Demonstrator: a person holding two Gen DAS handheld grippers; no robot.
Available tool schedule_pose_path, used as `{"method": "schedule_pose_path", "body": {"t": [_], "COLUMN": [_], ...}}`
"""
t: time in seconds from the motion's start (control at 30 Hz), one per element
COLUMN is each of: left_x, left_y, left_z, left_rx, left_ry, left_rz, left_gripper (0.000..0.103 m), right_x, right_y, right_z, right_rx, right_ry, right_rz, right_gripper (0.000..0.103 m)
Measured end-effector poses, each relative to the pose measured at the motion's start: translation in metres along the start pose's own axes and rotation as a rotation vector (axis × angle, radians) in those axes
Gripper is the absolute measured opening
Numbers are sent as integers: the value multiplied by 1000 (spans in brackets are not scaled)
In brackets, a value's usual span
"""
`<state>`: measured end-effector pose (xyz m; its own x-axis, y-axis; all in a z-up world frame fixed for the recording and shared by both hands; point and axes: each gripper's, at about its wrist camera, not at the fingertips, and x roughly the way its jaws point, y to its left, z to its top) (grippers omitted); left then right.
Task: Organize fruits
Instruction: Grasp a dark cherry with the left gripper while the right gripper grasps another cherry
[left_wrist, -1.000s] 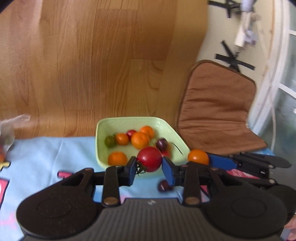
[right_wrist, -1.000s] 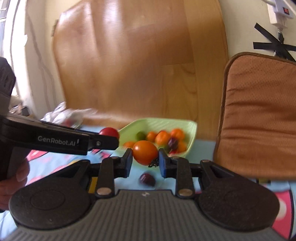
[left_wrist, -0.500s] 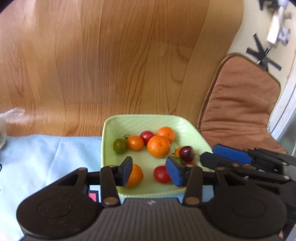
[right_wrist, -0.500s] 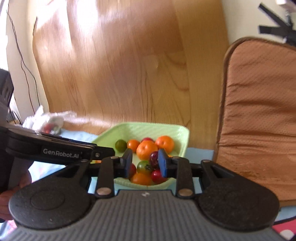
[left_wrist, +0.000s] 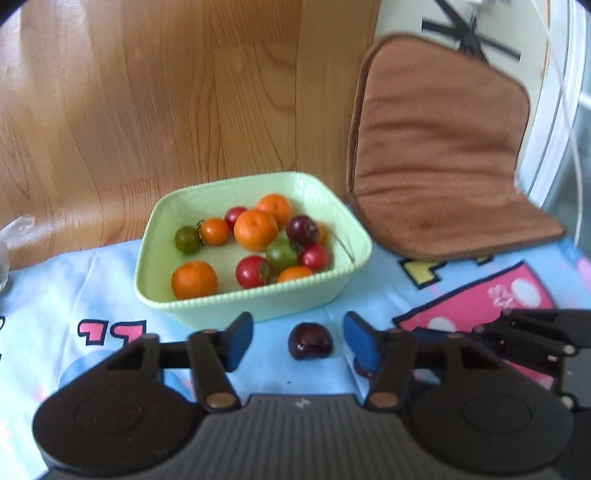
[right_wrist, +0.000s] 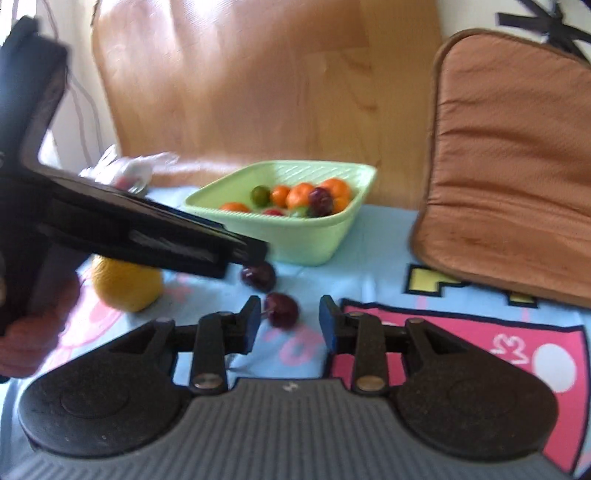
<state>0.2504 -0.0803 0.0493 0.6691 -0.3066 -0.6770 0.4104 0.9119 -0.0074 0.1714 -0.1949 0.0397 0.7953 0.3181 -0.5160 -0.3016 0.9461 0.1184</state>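
Fruits mostly fill the bowl (left_wrist: 255, 299) ahead, but two plums (left_wrist: 309, 340) (right_wrist: 281, 308) sit between each released, just-widened tool (left_wrist: 297, 341) (right_wrist: 288, 325) on the desk, likely rolling if nudged.

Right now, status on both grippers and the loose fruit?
Left gripper and right gripper just opened, empty. Two dark cherries loose on cloth, green bowl behind. Yellow fruit nearby, path clear.

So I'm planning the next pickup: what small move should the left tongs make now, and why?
Probably ease forward and down, then close on the dark cherry. It lies on the cloth between the left tongs, whose jaws have just been opening, outside the green bowl.
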Motion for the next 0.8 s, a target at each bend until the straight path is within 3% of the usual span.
{"method": "schedule_pose_path", "body": {"t": [0.13,0.17,0.2,0.23,0.33,0.47,0.8], "left_x": [17,19,20,19,13,-9,-87], "left_y": [1,2,1,-2,-9,-5,-2], "left_z": [-3,-5,-5,-6,-11,-26,-104], "left_rx": [-35,-51,-61,-62,-44,-96,-142], "left_ry": [52,60,65,63,52,38,4], "left_rz": [-4,-26,-47,-50,-20,-64,-92], "left_gripper": [52,42,34,29,29,29,30], "right_x": [15,18,19,19,15,0,-74], "right_y": [2,1,1,1,1,7,47], "right_z": [1,2,2,3,0,-7,-60], "right_rx": [-3,0,0,-3,-6,-41,-87], "right_ry": [38,52,61,56,56,49,15], "right_rz": [11,15,13,11,15,13,52], "right_gripper": [47,47,43,28,24,24,23]}}
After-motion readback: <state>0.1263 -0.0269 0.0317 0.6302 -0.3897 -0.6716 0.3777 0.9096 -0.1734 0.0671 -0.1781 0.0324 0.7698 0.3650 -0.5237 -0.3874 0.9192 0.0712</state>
